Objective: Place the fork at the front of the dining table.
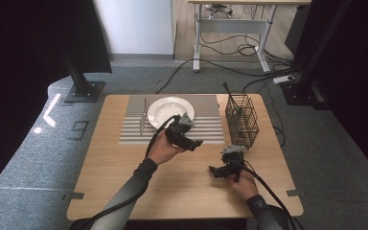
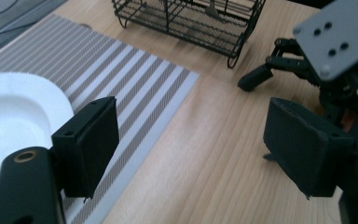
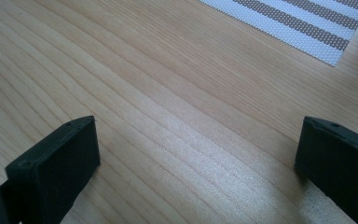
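Note:
A white plate (image 1: 170,110) (image 2: 9,107) lies on a grey striped placemat (image 1: 206,129) (image 2: 135,88), with a knife (image 1: 143,120) beside it on the left. To the right stands a black wire basket (image 1: 242,120) (image 2: 191,18) with a dark-handled utensil (image 1: 230,96) in it. My left gripper (image 1: 194,143) (image 2: 196,140) hovers open over the placemat's front right corner, nothing between its jaws. My right gripper (image 1: 215,171) (image 3: 196,154) is open and low over bare wood, in front of the basket; the left gripper view also catches that right gripper (image 2: 307,60).
The wooden table (image 1: 124,182) has bare room at the front and left. Its edges drop to grey carpet. A desk frame (image 1: 230,28) and cables stand beyond, and a black post base (image 1: 84,91) sits at the far left corner.

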Motion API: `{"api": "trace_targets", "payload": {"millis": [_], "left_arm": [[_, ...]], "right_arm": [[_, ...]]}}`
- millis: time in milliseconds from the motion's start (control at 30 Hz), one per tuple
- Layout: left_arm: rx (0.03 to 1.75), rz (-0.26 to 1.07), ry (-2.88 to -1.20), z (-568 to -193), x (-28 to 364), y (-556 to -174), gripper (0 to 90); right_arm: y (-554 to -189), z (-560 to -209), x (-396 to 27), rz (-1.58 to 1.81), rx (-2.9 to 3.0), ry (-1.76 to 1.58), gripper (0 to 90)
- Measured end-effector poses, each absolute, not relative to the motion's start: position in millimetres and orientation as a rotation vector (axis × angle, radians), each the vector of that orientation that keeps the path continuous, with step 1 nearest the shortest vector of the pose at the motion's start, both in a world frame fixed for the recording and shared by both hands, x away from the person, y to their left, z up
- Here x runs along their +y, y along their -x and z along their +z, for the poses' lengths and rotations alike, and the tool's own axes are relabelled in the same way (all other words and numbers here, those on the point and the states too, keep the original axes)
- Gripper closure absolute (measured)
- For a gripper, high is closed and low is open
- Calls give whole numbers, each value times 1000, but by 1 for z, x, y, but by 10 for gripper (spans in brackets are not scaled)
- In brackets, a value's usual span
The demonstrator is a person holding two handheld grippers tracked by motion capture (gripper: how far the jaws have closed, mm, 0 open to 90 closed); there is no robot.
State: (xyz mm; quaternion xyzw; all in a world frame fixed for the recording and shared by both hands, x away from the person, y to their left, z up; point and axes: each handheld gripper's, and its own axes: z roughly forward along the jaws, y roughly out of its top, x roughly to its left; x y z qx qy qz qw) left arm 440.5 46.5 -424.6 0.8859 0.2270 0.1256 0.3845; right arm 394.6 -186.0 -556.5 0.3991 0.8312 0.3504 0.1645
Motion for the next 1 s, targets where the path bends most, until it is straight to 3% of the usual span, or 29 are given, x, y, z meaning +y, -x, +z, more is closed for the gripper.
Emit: {"api": "trace_targets", "payload": {"millis": [1000], "left_arm": [[526,313,-2227,-391,-47,-495,366]], "right_arm": [[-394,-557,-185,1000,2370,-1127,0]]}}
